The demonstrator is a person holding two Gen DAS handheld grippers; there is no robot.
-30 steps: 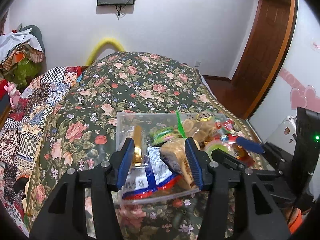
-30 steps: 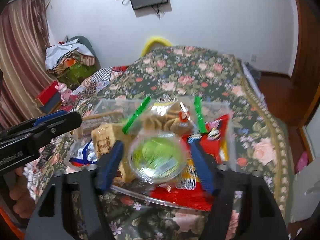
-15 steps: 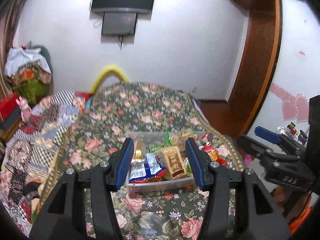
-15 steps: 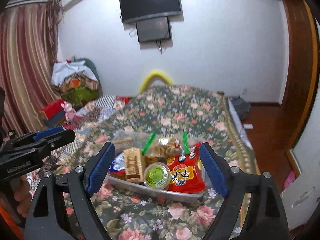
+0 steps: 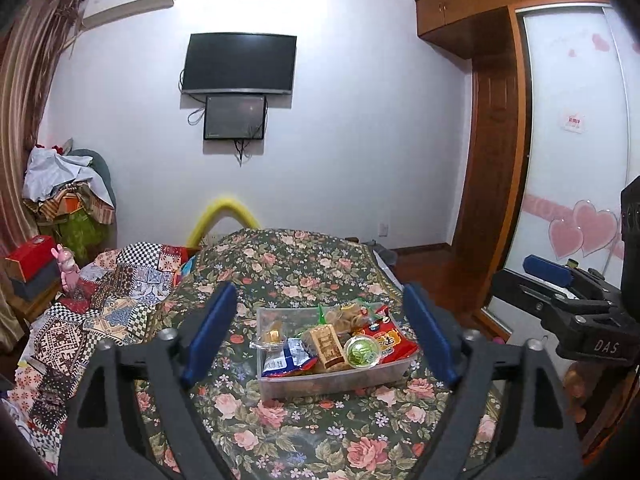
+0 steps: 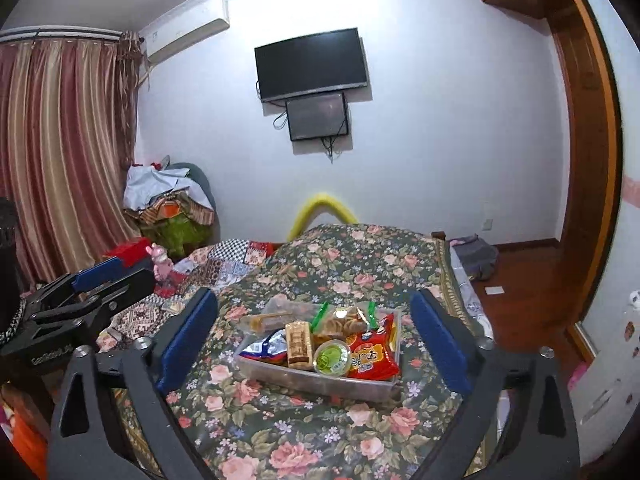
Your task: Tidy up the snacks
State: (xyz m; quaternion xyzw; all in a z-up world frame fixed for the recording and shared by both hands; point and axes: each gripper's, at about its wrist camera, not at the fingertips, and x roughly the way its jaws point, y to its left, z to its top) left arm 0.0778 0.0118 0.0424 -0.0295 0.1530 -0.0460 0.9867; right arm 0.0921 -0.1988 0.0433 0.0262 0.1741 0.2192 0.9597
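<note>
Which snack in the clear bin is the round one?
The green cup with a clear lid, between the tan biscuit pack and the red packet. The other snacks in the bin are flat bags or packs.

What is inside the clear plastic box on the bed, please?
The box holds a red snack packet, a green-lidded cup, a brown biscuit pack and a blue-and-white packet. Whatever lies beneath them is covered.

White walls, wall-mounted TV [image 5: 239, 63], striped curtains [image 6: 60, 160] — floral bedspread [image 5: 288, 264], wooden wardrobe [image 5: 492, 120]
</note>
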